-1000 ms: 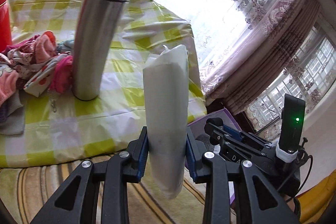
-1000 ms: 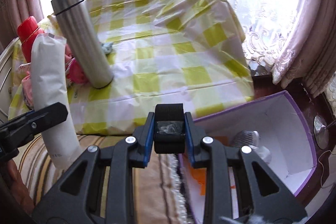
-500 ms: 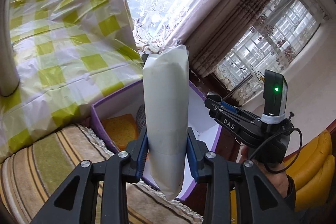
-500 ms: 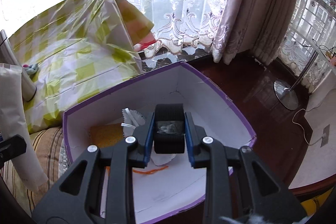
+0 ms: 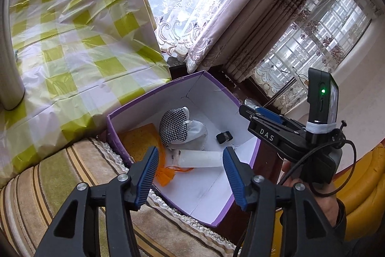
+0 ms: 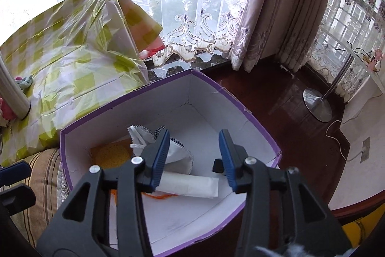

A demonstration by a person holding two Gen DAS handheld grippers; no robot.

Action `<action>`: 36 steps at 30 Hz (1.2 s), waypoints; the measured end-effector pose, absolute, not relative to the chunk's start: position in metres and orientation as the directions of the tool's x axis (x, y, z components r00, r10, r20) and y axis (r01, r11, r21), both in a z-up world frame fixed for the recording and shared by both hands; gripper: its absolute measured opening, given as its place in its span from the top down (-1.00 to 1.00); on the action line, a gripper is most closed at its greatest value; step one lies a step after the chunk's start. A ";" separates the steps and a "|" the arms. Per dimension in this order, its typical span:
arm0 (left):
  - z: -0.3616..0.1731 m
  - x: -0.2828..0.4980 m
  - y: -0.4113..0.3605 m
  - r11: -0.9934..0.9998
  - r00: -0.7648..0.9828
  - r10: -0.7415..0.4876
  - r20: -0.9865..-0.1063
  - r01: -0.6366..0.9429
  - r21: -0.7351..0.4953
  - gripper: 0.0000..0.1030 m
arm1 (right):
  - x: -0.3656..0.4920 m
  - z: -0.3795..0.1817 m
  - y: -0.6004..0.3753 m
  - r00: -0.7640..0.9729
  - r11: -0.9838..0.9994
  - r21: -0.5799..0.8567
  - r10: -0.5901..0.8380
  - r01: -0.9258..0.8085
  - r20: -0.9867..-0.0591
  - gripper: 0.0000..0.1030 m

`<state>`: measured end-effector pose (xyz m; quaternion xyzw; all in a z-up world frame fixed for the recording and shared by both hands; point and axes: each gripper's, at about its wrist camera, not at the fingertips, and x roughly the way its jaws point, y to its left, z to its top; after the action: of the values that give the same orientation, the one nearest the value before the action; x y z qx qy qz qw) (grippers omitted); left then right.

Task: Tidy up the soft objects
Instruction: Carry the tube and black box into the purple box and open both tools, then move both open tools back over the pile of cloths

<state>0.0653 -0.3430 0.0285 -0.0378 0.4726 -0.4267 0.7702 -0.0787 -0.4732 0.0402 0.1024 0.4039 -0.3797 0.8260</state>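
Left wrist view: left tongs (image 5: pixel 190 169), opening and empty, hover above the white tube (image 5: pixel 199 159) lying crosswise at frame centre in the purple box (image 5: pixel 134 107).

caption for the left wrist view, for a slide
Left gripper opening, empty, above the purple box where the white tube now lies.

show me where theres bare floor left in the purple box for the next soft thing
Free: the near right corner of the purple box, in front of the white tube, and the far right corner behind the small black item. Crowded: left half, with sponge, checkered pouch, orange piece.
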 end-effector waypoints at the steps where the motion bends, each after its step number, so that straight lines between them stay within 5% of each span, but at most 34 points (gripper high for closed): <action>1: 0.029 0.066 -0.342 0.638 0.196 -0.690 -0.697 0.621 -0.456 -0.09 | -0.079 0.041 -0.472 0.386 0.691 -0.139 -0.545 0.709 -0.744 0.08; 22: 0.039 0.084 -0.289 0.782 0.385 -0.569 -0.727 0.527 -0.333 -0.10 | -0.062 0.051 -0.450 0.425 0.731 -0.149 -0.536 0.666 -0.729 0.06; 36: 0.041 0.116 -0.182 0.976 0.586 -0.209 -0.783 0.177 -0.127 -0.10 | -0.034 0.049 -0.412 0.459 0.793 -0.155 -0.486 0.588 -0.744 0.05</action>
<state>0.1156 -0.1823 0.0409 -0.0178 0.4420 -0.1084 0.8903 -0.0337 -0.4124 0.0492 0.0620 0.4139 -0.3153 0.8517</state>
